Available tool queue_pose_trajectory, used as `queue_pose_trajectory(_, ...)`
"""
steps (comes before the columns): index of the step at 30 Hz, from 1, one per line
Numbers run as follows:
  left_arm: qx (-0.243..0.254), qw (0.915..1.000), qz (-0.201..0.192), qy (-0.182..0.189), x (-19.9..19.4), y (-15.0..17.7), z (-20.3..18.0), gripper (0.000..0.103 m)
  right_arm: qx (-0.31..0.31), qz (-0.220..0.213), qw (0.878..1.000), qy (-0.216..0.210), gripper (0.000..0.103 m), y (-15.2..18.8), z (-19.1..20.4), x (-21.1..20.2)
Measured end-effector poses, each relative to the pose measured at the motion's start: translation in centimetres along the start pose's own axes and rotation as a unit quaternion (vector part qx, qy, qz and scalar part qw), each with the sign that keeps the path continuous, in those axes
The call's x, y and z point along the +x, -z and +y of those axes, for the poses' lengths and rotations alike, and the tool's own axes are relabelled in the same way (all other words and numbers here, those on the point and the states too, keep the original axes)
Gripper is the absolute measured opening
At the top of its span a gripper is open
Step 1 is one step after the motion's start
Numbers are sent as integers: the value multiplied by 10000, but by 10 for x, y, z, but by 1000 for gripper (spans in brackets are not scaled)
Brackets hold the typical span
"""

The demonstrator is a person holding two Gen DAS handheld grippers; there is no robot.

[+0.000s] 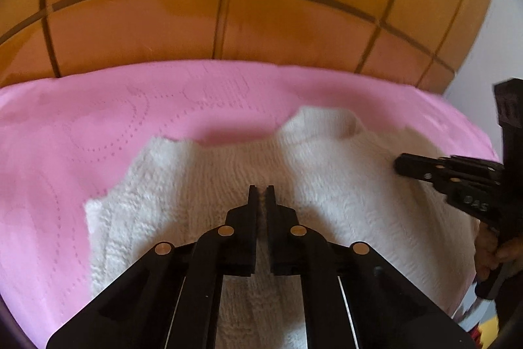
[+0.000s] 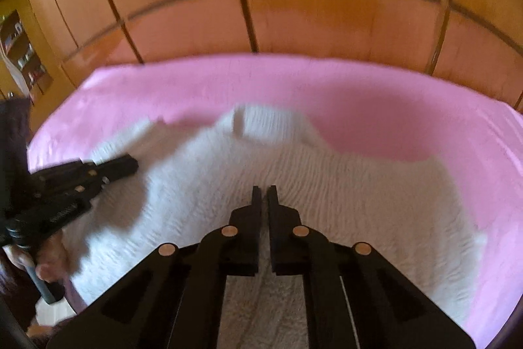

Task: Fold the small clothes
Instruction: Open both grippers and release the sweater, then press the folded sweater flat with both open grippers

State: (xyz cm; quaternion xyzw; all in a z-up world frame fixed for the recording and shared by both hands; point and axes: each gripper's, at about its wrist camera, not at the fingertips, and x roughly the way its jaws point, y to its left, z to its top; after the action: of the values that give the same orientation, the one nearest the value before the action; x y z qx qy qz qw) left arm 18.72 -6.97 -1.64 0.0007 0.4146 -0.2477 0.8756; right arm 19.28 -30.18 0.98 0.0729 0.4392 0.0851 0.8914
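Orange-brown wooden wall panelling [image 1: 228, 22] with dark grooves is filling the upper half of both views, at twelve o'clock. Below it, a smooth pink bed sheet [image 1: 65, 152] with faint dotted stitching is spreading from nine to three o'clock. A small white knitted sweater [image 1: 212, 172] is lying flat on that sheet at the centre, its ribbed collar [image 1: 327, 120] pointing toward twelve o'clock and its fluffy sleeve [image 1: 124, 195] reaching toward nine.

The black left gripper [image 1: 261, 190] is resting its tips on the knit, fingers nearly pressed together with a sliver of white yarn showing between them; whether it is pinching the fabric cannot be told. The black right gripper [image 2: 264, 190] is sitting over the sweater too, fingers almost together with a narrow gap.

The left view is showing the right gripper [image 1: 421, 169] entering at three o'clock, with raised letters on its body too blurred to read. Only the right view is showing an open shelf of small objects [image 2: 19, 51] at nine o'clock, and the person's left hand [image 2: 45, 260] gripping a handle at eight.
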Motion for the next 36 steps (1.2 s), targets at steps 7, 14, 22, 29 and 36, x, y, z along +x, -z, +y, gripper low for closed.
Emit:
queue_pose_trajectory(7, -70, 9984, 356, -426, 39, -2, 4, 4, 1, 343, 9987, 377, 3, 8, -1, 44)
queue_pose_trajectory(14, -103, 9981, 245, -550, 24, 2, -1, 7, 284, 205, 9990, 280, 11, 16, -7, 37)
queue_pose_trajectory(22, -27, 9964, -70, -849, -22, 30, -22, 18, 337, -149, 9991, 227, 45, 35, 10, -11)
queue_pose_trajectory(29, -301, 9937, -148, -1067, -47, 52, -26, 45, 156, -231, 9994, 185, 52, 64, 39, -36)
queue_pose_trajectory(36, -454, 9921, -188, -1153, -68, 69, -26, 45, -2, -217, 9996, 170, 55, 90, 61, -49)
